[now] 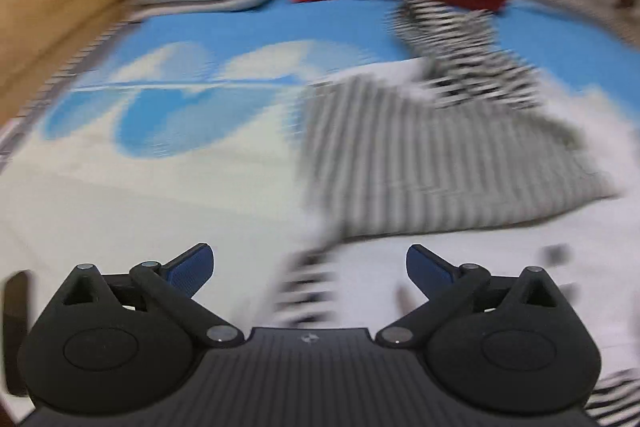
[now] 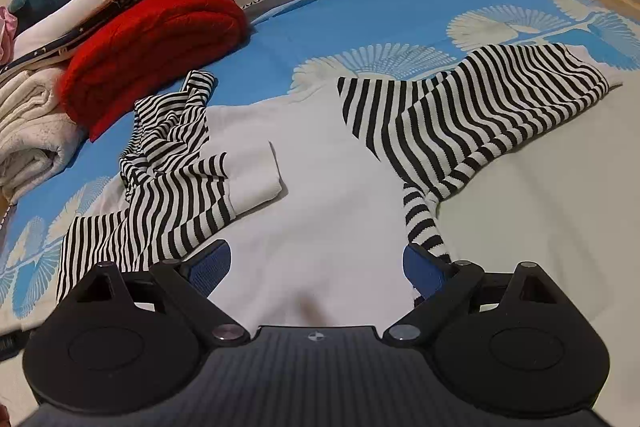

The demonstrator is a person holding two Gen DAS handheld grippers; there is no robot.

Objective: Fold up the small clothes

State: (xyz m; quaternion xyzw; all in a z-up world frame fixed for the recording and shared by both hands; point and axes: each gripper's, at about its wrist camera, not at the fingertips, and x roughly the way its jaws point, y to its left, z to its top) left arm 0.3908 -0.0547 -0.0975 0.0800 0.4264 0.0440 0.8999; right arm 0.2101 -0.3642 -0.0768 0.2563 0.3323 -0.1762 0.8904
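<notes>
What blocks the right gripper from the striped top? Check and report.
Nothing visible. The right gripper hangs open directly over the striped top, whose white body fills the gap between the fingers. The red blanket and towels lie off to the left on the bed, clear of the path.

Left tongs (image 1: 310, 267) gape empty above blurred striped garment (image 1: 420, 163).

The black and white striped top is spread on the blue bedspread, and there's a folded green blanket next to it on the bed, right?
Not quite: the folded blanket is red, not green, as the right wrist view shows. The striped top does lie spread on the blue bedspread beside it.
</notes>
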